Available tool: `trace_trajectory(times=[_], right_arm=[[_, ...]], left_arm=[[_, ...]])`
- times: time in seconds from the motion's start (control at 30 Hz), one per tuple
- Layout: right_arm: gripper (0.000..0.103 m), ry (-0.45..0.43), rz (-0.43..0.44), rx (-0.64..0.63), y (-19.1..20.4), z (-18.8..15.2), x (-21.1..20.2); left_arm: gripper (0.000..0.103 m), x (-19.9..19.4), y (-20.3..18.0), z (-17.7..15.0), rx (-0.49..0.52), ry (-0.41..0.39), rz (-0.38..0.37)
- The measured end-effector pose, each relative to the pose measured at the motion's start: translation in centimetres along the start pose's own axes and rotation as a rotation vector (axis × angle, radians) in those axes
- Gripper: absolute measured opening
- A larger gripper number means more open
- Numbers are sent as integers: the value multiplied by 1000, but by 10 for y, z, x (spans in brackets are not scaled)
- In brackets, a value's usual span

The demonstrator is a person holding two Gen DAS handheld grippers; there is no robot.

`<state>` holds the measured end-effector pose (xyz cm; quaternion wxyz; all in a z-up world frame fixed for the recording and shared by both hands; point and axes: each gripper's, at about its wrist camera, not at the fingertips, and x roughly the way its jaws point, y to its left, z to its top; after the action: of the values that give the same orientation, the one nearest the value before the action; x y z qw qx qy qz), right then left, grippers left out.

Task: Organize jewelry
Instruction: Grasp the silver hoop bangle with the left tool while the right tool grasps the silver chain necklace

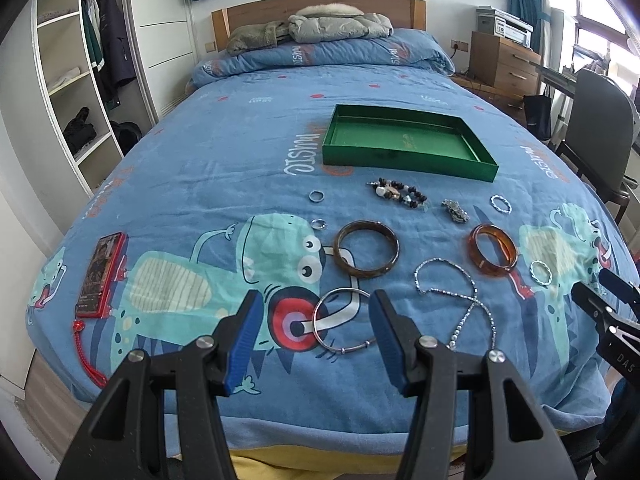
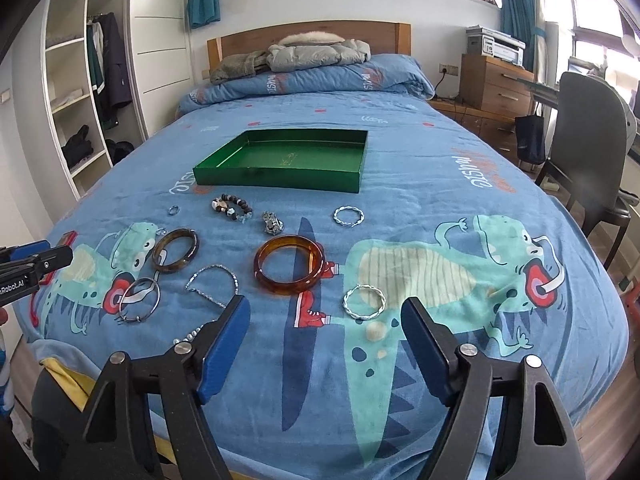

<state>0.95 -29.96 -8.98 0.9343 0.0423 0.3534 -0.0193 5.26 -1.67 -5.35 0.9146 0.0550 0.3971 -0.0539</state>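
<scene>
Jewelry is lying scattered on the blue bedspread [image 1: 240, 152] across the middle of both views, with nothing yet sitting in the green tray [image 1: 412, 160] above it. The left gripper [image 1: 316, 330] is hanging low in its frame, jaws apart and holding nothing, with the thin silver bangle [image 1: 344, 322] showing in the gap between them. The right gripper [image 2: 324, 336] is also standing open and empty, the twisted silver bracelet [image 2: 364, 300] lying just above the gap.

The risks, as I am judging them: the thin bangle is lying flat on soft fabric, so closing pads could be pinching the cloth or sliding off the metal. The beaded chain [image 1: 456, 296] is lying just right of the bangle, and a wide approach might be snagging it. The two grippers are working near each other and could be colliding.
</scene>
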Motion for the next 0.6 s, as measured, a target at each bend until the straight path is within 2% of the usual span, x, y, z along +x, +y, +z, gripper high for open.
trace_trajectory(times=[0.17,0.33,0.47,0.6], right_arm=[[62,72,90,-7,13,-5,23],[62,166,172,-12,33,-12,57],[62,210,203,-56,53,-14,79],[62,231,191,-89,63,-12,96]], left_arm=[[53,34,13,-11,-38,73,-88],[53,65,17,-23,-72,145,-192],[53,80,11,-26,-55,162,-220],[53,95,14,-24,-52,173,-188]])
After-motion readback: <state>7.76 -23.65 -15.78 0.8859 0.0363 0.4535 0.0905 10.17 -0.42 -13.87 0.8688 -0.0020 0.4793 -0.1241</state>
